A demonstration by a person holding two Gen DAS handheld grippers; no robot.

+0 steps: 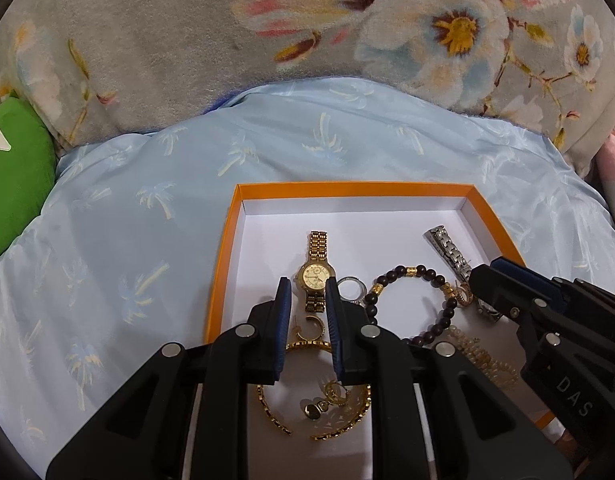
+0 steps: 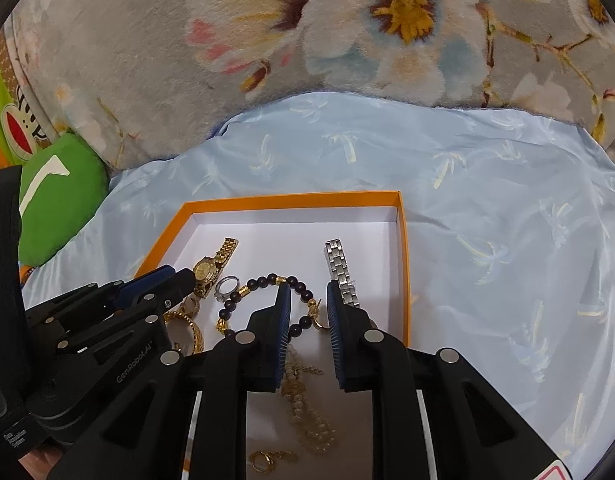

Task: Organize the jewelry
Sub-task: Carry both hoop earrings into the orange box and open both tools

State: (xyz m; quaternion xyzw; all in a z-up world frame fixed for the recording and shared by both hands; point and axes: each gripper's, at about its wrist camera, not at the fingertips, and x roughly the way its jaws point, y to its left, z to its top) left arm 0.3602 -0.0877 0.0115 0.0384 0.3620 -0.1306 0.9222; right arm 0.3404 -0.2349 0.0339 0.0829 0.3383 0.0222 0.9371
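An orange box [image 1: 347, 190] with a white floor lies on the bed and holds the jewelry. My left gripper [image 1: 307, 292] hovers over its left part, jaws a narrow gap apart, nothing pinched. The gold watch [image 1: 316, 274] lies just beyond its tips, and a gold hoop earring [image 1: 313, 326] and gold bangle [image 1: 275, 412] lie under it. My right gripper [image 2: 308, 296] is also slightly open and empty, above the dark bead bracelet [image 2: 267, 280] and pearl necklace [image 2: 303, 408]. The silver watch [image 2: 339, 268] passes under its right finger. A silver ring [image 1: 349, 286] sits beside the gold watch.
The box rests on a light blue sheet [image 1: 147, 208] with a palm print. A thick floral blanket [image 1: 347, 32] rises behind it. A green cushion [image 1: 15, 176] lies at the left. Open sheet spreads left and right of the box.
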